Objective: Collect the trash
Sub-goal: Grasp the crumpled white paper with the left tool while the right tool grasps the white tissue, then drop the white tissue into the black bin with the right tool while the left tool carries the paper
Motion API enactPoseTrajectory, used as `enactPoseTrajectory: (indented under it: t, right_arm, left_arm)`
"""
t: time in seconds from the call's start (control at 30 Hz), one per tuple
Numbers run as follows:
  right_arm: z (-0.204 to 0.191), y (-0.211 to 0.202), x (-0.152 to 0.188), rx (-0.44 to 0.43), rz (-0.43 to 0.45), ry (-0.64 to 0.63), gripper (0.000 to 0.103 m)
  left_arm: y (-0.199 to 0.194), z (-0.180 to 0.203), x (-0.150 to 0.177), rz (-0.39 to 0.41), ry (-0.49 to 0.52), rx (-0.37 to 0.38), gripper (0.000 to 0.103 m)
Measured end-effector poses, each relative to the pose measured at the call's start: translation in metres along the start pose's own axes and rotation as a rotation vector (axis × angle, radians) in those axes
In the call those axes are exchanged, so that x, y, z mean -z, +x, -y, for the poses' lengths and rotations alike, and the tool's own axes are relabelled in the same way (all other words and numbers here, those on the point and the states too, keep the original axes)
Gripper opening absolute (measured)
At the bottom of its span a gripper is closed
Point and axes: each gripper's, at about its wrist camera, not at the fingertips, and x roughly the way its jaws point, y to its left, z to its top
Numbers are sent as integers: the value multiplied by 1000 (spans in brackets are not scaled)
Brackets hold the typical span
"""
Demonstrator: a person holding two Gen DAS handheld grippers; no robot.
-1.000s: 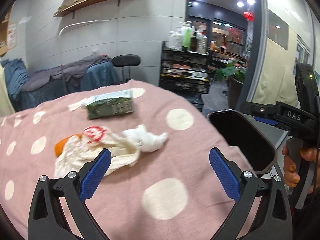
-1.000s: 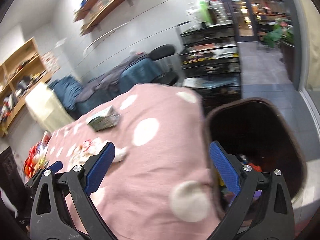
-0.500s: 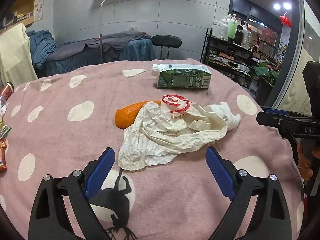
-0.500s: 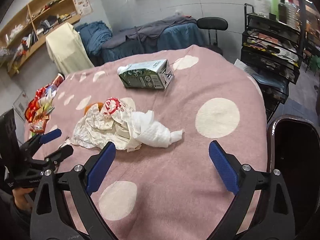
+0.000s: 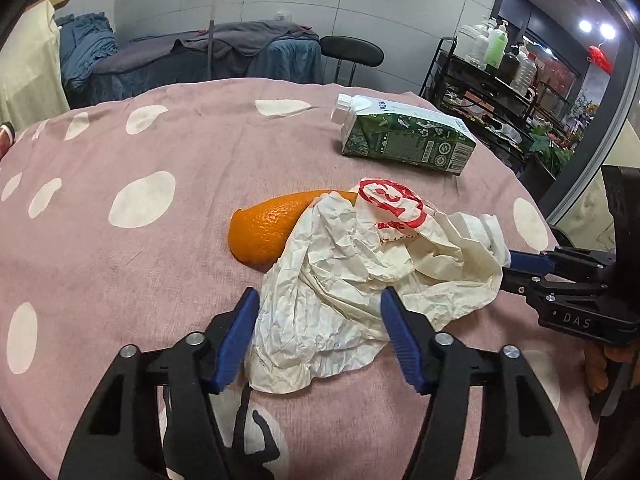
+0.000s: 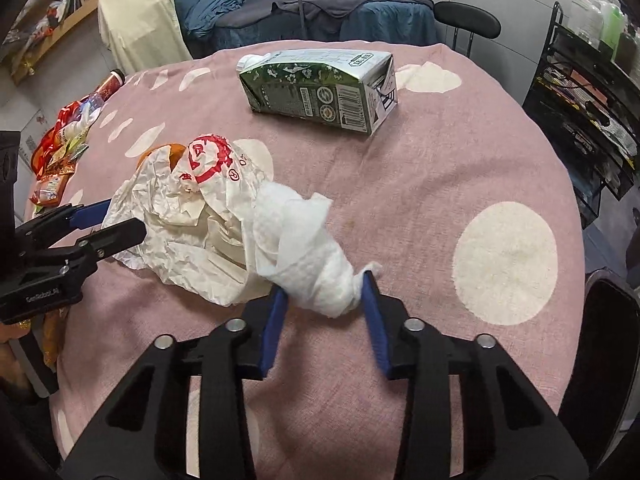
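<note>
A crumpled white paper wrapper (image 5: 352, 280) with a red logo lies on the pink dotted tablecloth (image 5: 120, 280), over an orange peel (image 5: 264, 232). My left gripper (image 5: 316, 320) is open, its fingers on either side of the wrapper's near edge. A white tissue wad (image 6: 308, 256) lies beside the wrapper (image 6: 188, 216). My right gripper (image 6: 324, 308) straddles the tissue's near end, half closed, pads close to it. A green milk carton (image 6: 320, 84) lies on its side farther back; it also shows in the left wrist view (image 5: 404, 140).
Snack wrappers (image 6: 60, 152) lie at the table's far left. A dark bin's rim (image 6: 608, 320) shows off the table's right edge. A black rack with bottles (image 5: 492, 72), a stool (image 5: 352, 52) and a covered bed (image 5: 200, 56) stand behind.
Both grippers moved forward and down onto the trash pile. The left now straddles the wrapper and the right straddles the tissue, and both sets of jaws have narrowed.
</note>
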Motion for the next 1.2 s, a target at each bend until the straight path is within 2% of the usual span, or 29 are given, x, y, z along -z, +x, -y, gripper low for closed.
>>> enactPoseTrajectory:
  t: [0.03, 0.07, 0.1, 0.3, 0.6, 1.0, 1.2]
  right_arm:
    - [1, -1, 2, -2, 9, 4, 29]
    - [1, -2, 2, -5, 14, 8, 27]
    - [2, -5, 3, -9, 26, 17, 26]
    - [7, -25, 11, 6, 93, 74, 26]
    - [35, -83, 44, 26, 227, 197, 26]
    - [83, -142, 100, 52, 347, 345, 26]
    - [111, -160, 124, 102, 379, 423, 26]
  left_arm:
    - [-2, 0, 0, 4, -1, 7, 45]
    - [-3, 1, 0, 8, -1, 12, 27]
    - [-4, 2, 0, 10, 0, 15, 18]
    - [-31, 19, 8, 100, 43, 50, 14]
    - [-92, 45, 12, 274, 42, 77, 13]
    - [-118, 98, 6, 371, 102, 151, 12]
    - [-125, 130, -7, 406, 156, 196, 12]
